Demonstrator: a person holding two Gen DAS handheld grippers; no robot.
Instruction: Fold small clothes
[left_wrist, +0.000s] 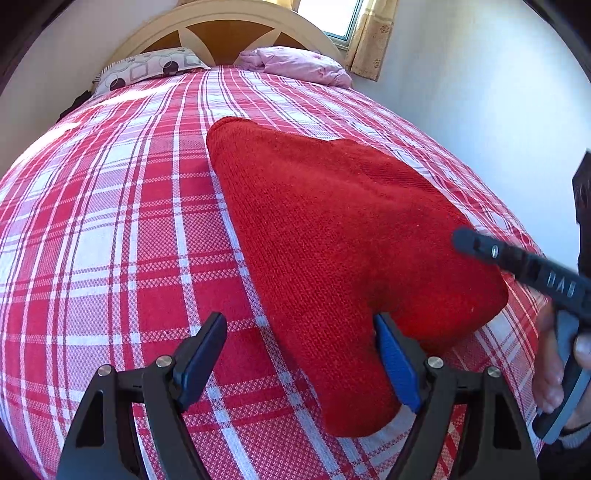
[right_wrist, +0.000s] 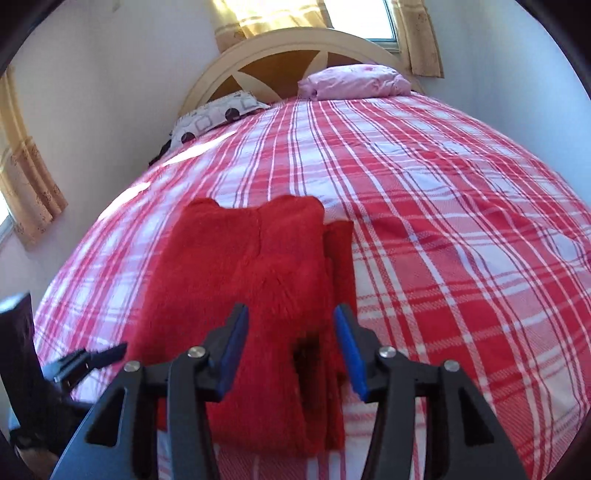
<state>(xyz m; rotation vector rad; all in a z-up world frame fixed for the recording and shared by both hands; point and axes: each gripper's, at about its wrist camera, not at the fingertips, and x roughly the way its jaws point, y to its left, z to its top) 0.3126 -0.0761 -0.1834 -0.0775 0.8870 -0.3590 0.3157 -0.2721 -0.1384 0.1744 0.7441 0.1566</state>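
Note:
A small red knitted garment (left_wrist: 332, 236) lies flat on the red and white plaid bedspread (left_wrist: 110, 221). In the right wrist view it (right_wrist: 243, 266) looks folded, with a narrow strip along its right edge. My left gripper (left_wrist: 301, 354) is open, just above the garment's near left edge, with its right finger over the cloth. My right gripper (right_wrist: 291, 350) is open and hovers over the garment's near end, holding nothing. The right gripper also shows in the left wrist view (left_wrist: 517, 262) at the right edge, over the garment's right side.
Two pillows lie at the headboard: a patterned one (left_wrist: 147, 68) on the left and a pink one (left_wrist: 295, 64) on the right. A white wall (left_wrist: 480, 92) runs along the bed's right side. The left gripper's tip (right_wrist: 88, 360) shows at the lower left in the right wrist view.

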